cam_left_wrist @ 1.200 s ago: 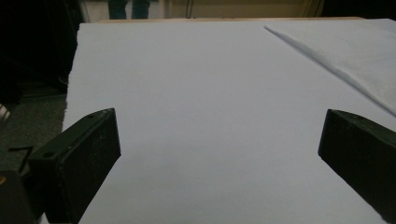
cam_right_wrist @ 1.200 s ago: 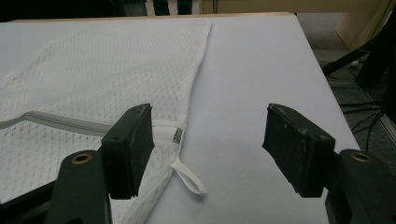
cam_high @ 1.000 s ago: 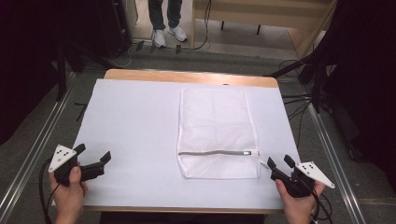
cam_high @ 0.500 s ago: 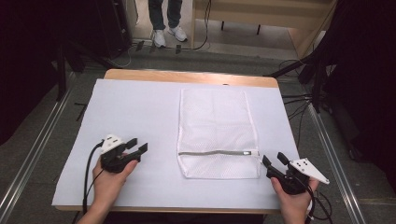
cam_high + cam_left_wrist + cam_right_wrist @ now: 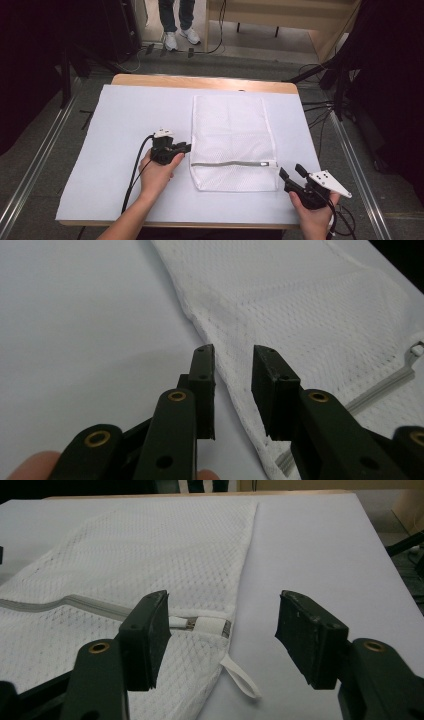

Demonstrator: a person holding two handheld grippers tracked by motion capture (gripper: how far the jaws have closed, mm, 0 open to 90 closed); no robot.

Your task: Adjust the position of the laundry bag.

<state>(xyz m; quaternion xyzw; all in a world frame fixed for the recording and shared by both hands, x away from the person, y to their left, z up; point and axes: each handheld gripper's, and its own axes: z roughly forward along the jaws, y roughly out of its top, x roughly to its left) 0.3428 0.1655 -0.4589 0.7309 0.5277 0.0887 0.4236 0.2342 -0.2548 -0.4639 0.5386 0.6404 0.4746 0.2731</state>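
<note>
Two tools at mesh bag (image 5: 232, 142): left tool (image 5: 232, 357) narrowing astride its edge, right tool (image 5: 222, 617) wide, risking a bunched-up, slipped pinch.

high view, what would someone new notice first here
A white mesh laundry bag lies flat on the white table cover, its grey zipper running across near the front. The left gripper, jaws just narrowed, sits at the bag's left edge; the right gripper waits open by its front right corner.
</note>
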